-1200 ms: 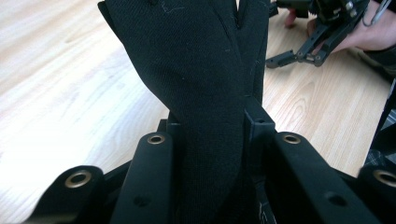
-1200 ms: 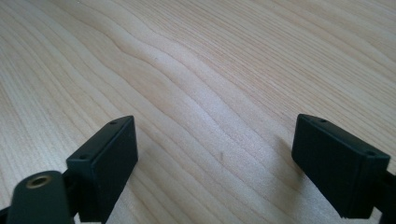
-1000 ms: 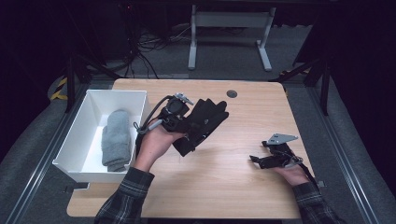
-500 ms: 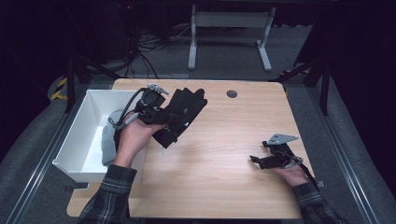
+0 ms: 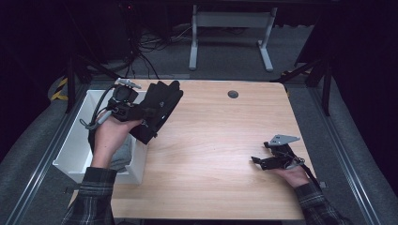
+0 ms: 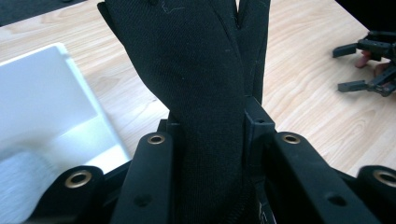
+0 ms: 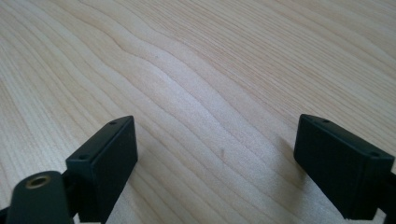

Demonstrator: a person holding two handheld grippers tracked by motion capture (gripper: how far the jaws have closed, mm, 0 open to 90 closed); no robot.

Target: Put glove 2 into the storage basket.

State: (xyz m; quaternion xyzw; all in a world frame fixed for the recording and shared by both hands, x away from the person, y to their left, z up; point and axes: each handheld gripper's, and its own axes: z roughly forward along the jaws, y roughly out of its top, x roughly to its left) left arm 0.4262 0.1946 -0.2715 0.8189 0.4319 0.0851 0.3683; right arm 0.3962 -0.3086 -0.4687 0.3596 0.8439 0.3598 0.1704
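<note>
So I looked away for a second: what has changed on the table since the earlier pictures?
The left gripper, shut on the black glove, has carried it left from mid-table to the near edge of the white bin, where it now hangs partly over the rim. The grey cloth in the bin has stayed put. The right gripper rests open on the table, as before.

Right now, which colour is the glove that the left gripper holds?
Black. The glove shows best in the left gripper view.
</note>
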